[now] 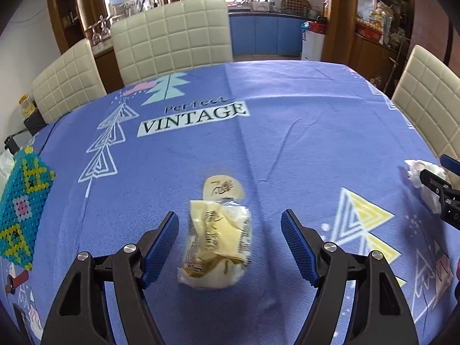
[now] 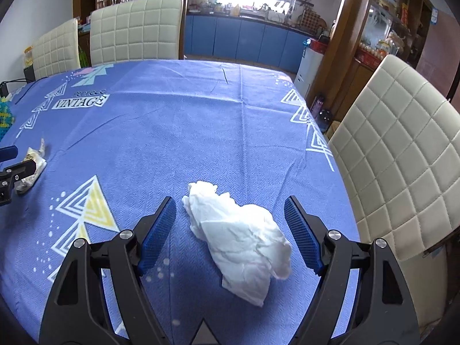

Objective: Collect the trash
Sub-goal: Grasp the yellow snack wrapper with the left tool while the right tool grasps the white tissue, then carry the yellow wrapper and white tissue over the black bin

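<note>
A crumpled yellow-and-clear snack wrapper (image 1: 217, 238) lies on the blue tablecloth (image 1: 258, 132). My left gripper (image 1: 230, 244) is open with the wrapper between its blue fingers, which do not touch it. A crumpled white tissue (image 2: 241, 238) lies on the cloth between the open fingers of my right gripper (image 2: 230, 235). The tissue also shows at the right edge of the left wrist view (image 1: 422, 178), beside the right gripper (image 1: 440, 184). The wrapper also shows at the left edge of the right wrist view (image 2: 31, 166), beside the left gripper (image 2: 11, 166).
A beaded teal and yellow box (image 1: 20, 207) stands at the table's left edge. Cream quilted chairs stand at the far side (image 1: 172, 34) and the right side (image 2: 402, 158). The table's right edge (image 2: 330, 149) is close to the tissue.
</note>
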